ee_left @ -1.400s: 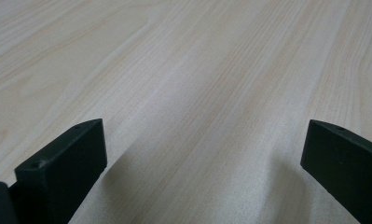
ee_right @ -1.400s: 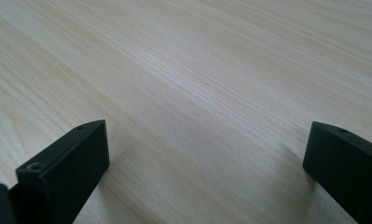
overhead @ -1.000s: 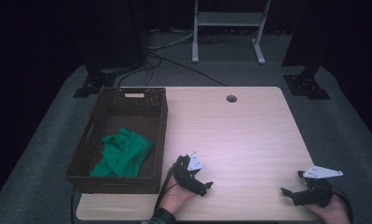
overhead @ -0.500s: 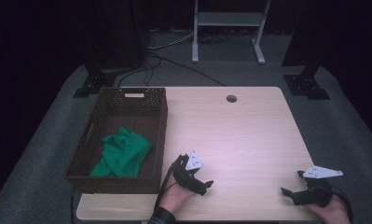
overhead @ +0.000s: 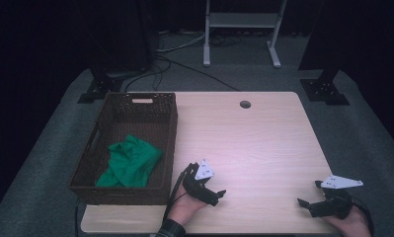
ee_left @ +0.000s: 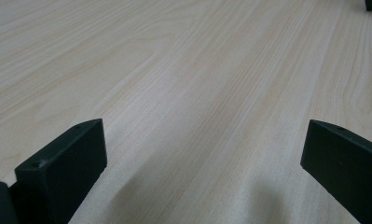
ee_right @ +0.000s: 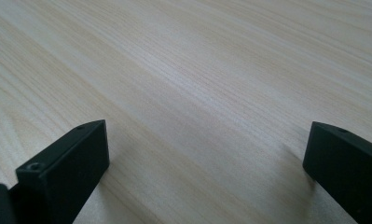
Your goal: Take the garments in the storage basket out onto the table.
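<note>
A green cloth lies crumpled inside a dark wicker basket on the left part of the light wood table. My left gripper rests near the table's front edge, just right of the basket, held by a hand; its jaws stand wide apart over bare wood in the left gripper view. My right gripper sits at the front right corner of the table, its jaws spread wide with nothing between them in the right gripper view.
A round cable hole lies near the table's far edge. Beyond the table are a grey carpet, cables, black stand bases and a white frame.
</note>
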The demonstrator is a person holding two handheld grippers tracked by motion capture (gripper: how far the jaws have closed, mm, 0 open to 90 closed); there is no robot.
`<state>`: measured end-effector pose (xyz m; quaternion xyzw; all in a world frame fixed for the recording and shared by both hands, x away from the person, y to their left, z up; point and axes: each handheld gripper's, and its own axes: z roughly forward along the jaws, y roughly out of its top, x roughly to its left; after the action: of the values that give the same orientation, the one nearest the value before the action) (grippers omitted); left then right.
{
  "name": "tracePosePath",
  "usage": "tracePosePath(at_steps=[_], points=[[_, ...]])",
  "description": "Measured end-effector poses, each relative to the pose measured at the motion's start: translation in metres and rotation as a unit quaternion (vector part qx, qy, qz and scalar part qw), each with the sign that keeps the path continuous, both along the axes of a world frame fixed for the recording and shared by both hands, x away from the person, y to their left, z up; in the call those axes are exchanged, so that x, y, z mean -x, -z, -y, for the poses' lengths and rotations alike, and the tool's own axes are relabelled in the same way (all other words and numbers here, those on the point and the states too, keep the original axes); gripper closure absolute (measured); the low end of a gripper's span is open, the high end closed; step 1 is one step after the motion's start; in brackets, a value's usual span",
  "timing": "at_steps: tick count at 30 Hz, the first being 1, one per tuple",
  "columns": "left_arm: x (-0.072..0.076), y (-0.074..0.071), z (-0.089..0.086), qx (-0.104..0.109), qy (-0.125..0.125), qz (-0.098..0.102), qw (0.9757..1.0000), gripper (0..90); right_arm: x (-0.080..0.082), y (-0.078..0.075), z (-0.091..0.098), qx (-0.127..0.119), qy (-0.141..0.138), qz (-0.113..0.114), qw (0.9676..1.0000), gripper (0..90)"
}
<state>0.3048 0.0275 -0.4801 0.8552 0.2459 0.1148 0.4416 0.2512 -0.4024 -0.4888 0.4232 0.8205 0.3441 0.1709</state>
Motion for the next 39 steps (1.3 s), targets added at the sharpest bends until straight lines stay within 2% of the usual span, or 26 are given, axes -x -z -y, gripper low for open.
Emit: tracePosePath(at_steps=[22, 39], points=[[-0.0008, -0.0028, -0.0045, 0.026, -0.005, 0.011, 0.9996, 0.0, -0.0002, 0.0000, -0.0001, 0.000, -0.001, 0.000, 1.0000, 0.0], [-0.0008, -0.0054, -0.0069, 0.037, -0.007, 0.019, 0.9991, 0.0, -0.0003, 0.0000, -0.0002, 0.000, -0.002, 0.000, 1.0000, 0.0]])
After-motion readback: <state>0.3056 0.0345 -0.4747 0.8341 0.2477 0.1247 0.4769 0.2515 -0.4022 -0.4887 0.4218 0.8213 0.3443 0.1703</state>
